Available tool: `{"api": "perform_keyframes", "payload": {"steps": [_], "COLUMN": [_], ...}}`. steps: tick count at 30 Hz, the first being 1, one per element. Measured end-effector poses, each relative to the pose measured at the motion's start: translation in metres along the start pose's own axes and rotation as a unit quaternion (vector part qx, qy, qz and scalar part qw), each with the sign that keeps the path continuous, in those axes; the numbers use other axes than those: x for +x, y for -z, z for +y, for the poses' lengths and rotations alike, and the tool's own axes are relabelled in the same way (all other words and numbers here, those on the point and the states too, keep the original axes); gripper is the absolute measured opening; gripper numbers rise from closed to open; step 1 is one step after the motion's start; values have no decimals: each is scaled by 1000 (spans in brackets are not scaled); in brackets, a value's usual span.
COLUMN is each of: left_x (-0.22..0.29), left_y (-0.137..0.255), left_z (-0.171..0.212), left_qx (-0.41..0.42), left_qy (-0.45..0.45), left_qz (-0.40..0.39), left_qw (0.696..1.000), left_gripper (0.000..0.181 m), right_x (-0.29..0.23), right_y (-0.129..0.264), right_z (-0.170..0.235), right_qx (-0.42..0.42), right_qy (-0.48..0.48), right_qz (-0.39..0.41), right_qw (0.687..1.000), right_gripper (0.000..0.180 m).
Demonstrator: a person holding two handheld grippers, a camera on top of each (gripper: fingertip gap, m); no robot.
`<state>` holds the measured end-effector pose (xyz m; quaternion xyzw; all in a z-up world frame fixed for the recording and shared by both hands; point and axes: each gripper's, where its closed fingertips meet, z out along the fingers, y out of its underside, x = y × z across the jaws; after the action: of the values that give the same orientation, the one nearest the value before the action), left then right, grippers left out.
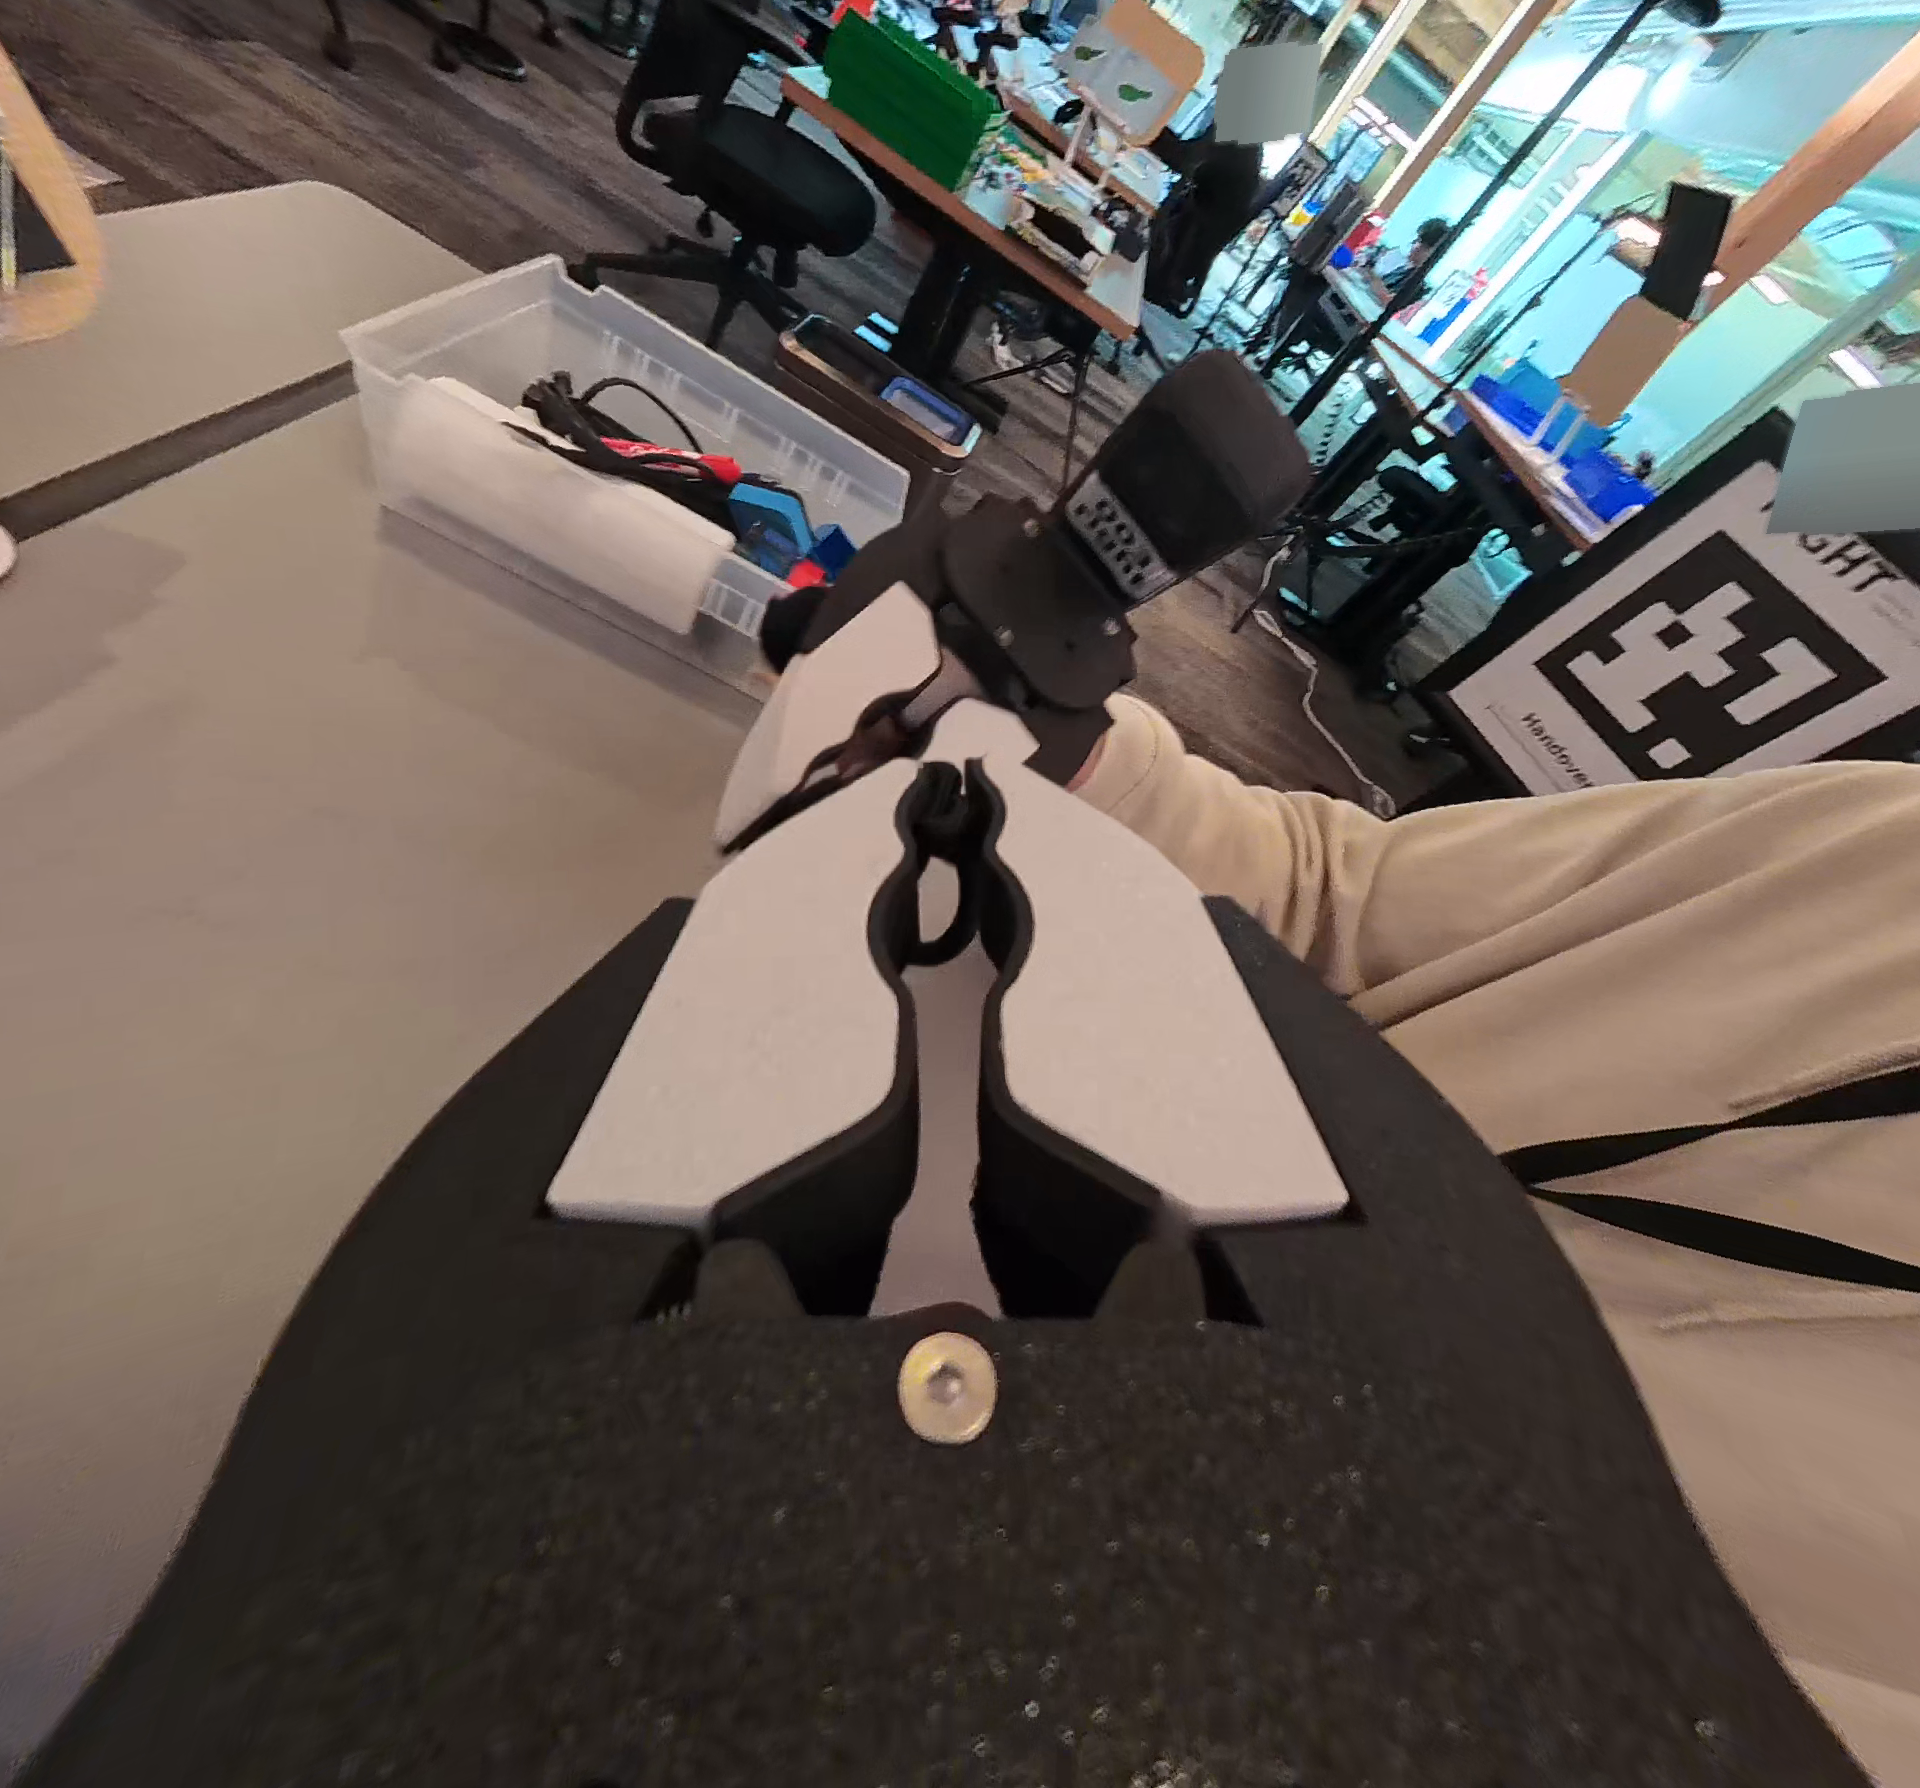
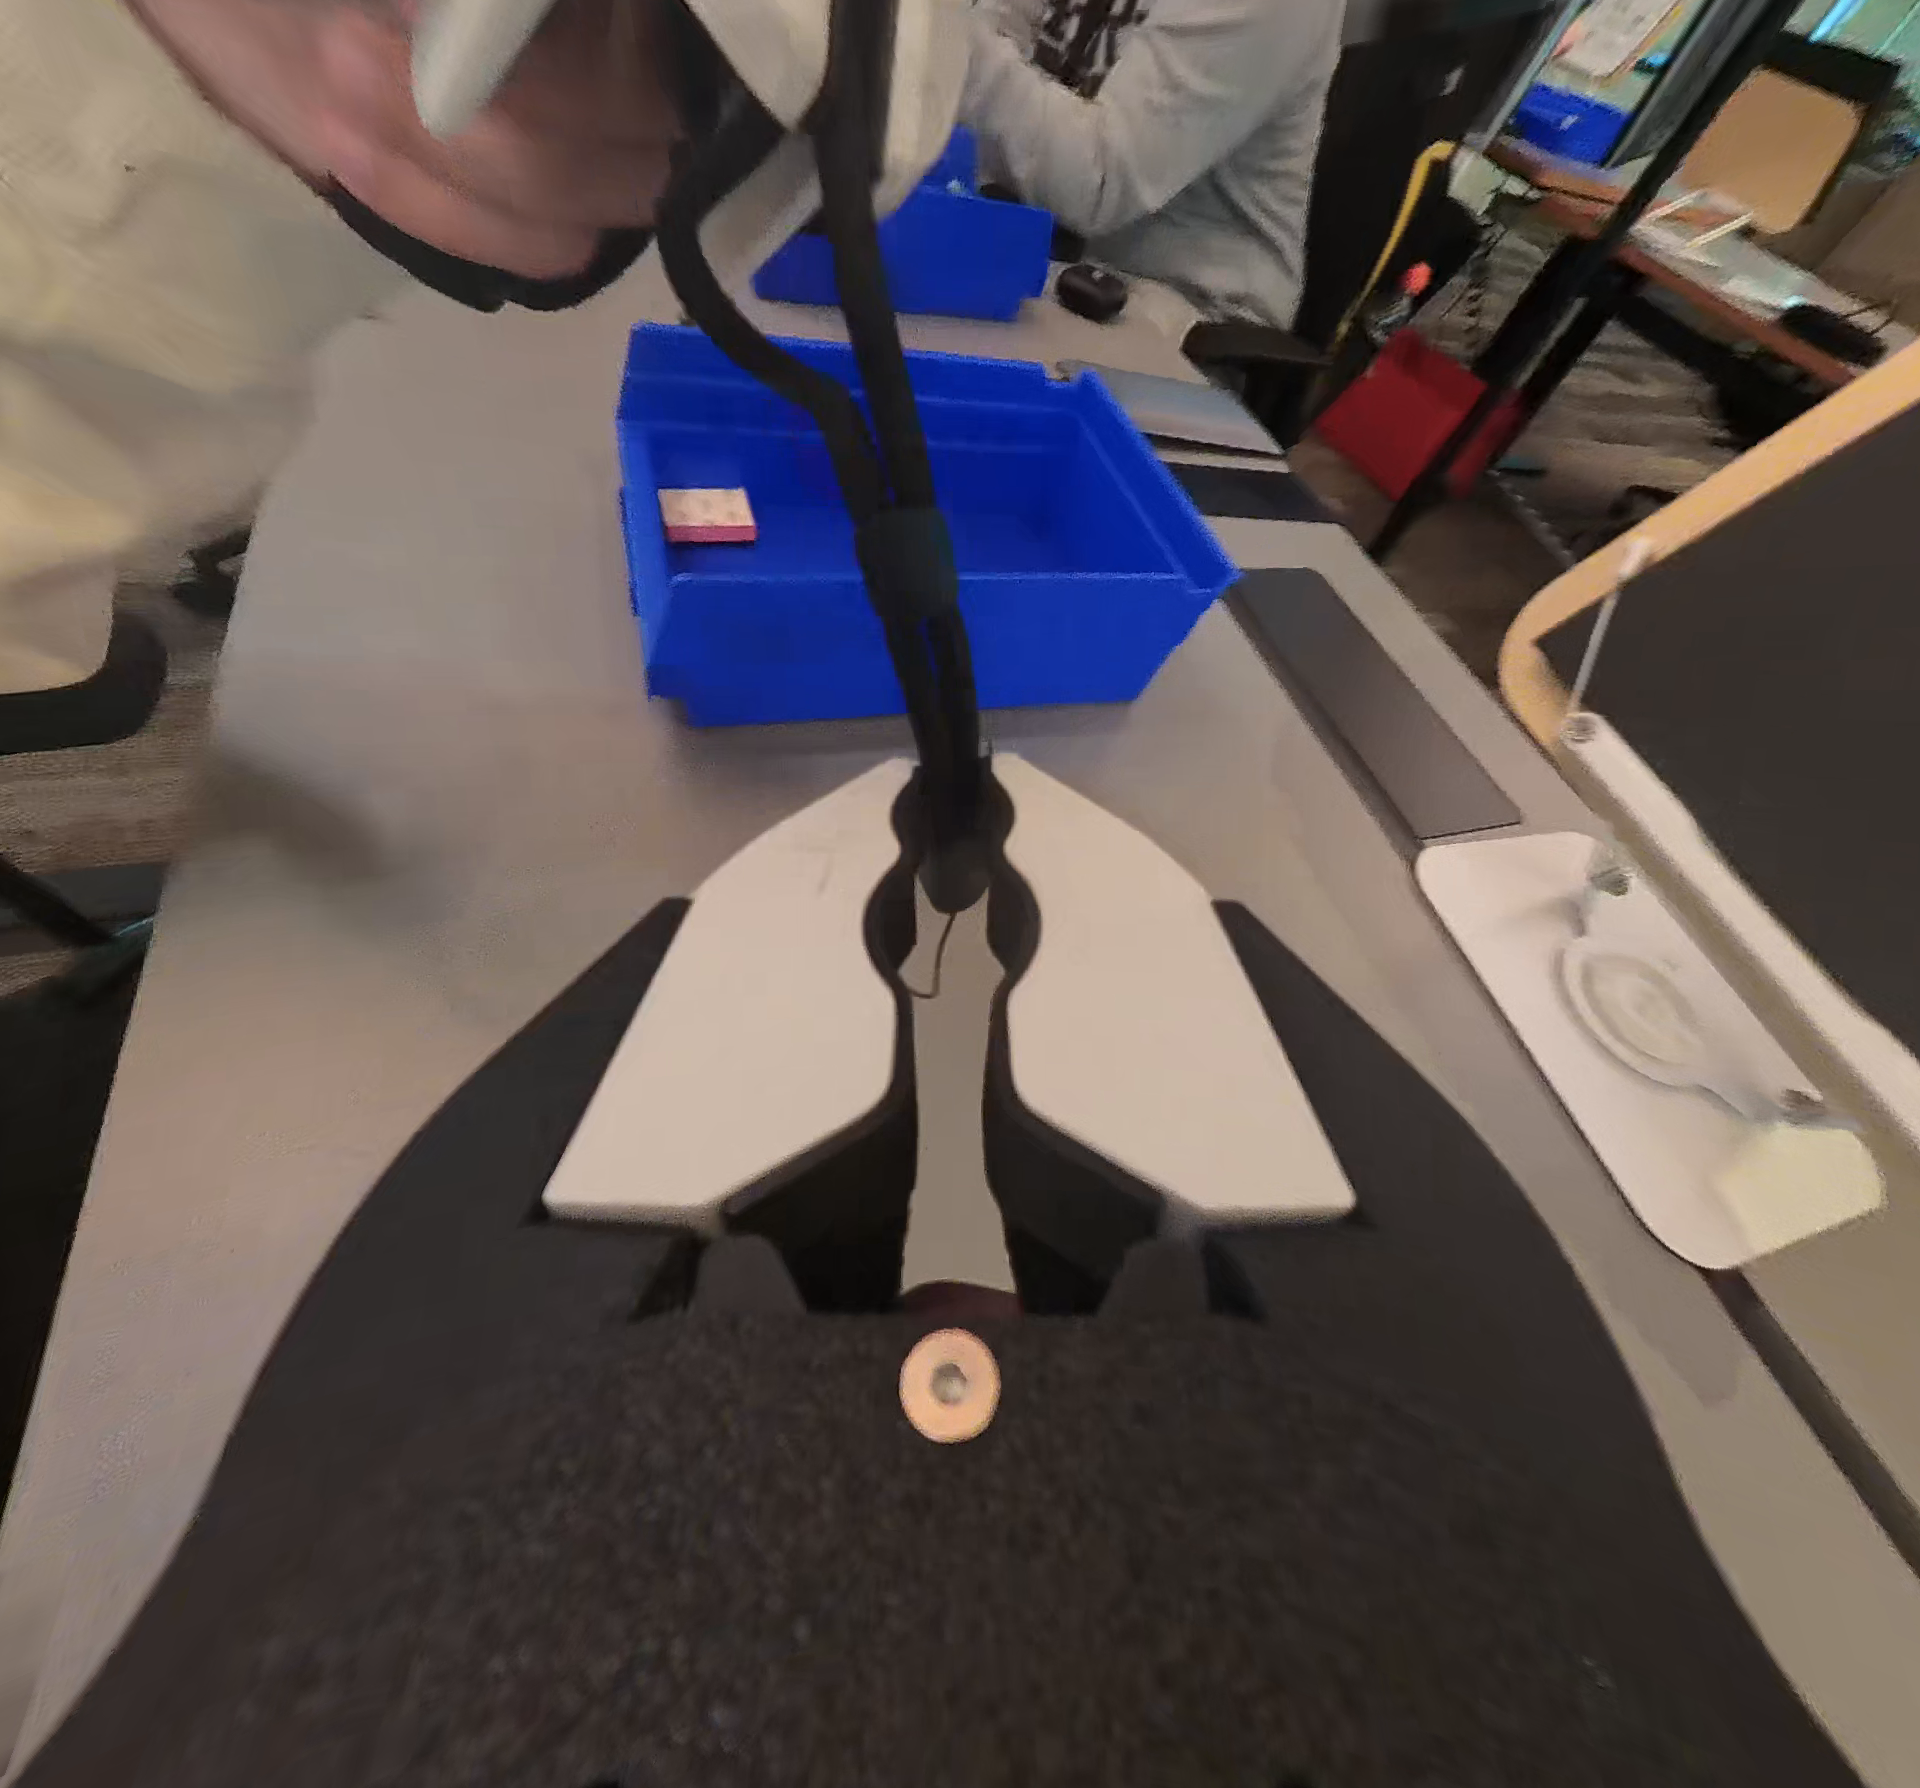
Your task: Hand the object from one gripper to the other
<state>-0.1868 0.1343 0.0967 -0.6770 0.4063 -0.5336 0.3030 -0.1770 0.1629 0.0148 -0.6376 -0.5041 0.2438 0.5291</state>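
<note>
The right gripper (image 2: 948,839) is pinching a black cord (image 2: 894,533) that is running up to the left gripper (image 2: 821,128), above a blue bin (image 2: 1143,533).

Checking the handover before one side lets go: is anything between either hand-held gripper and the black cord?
Nothing visible. The black cord already runs straight between them: the right hand-held gripper and the left hand-held gripper are each shut on it.

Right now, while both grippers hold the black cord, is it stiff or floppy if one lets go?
Probably floppy: the black cord bends in loose curves between the left gripper and the right gripper. It looks light and thin, so the freed end would likely dangle. Its woven surface should grip the pads fairly well.
</note>
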Motion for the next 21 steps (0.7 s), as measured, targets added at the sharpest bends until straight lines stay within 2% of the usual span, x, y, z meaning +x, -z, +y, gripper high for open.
{"api": "perform_keyframes", "payload": {"steps": [5,7,11,15,18,21], "left_x": [-29,-38,-38,-48,-45,-41], "left_y": [0,-4,-12,-9,-13,-23], "left_z": [10,13,12,20,32,45], "left_qx": [-42,-67,-97,-146,-165,-173], "left_qy": [-27,-47,-90,-156,-165,-139], "left_qz": [-77,-112,-138,-210,-200,-139], "left_qw": [996,990,982,954,952,965], "left_gripper": [9,23,34,48,49,49], "right_x": [27,37,45,55,43,37], "right_y": [28,37,52,66,61,55], "right_z": [4,13,32,47,43,37], "right_qx": [-6,-47,-129,-211,-209,-219], "right_qy": [-1,28,102,194,264,315], "right_qz": [51,91,145,198,183,193], "right_qw": [999,994,976,937,924,903], "right_gripper": [7,7,7,7,7,7]}}
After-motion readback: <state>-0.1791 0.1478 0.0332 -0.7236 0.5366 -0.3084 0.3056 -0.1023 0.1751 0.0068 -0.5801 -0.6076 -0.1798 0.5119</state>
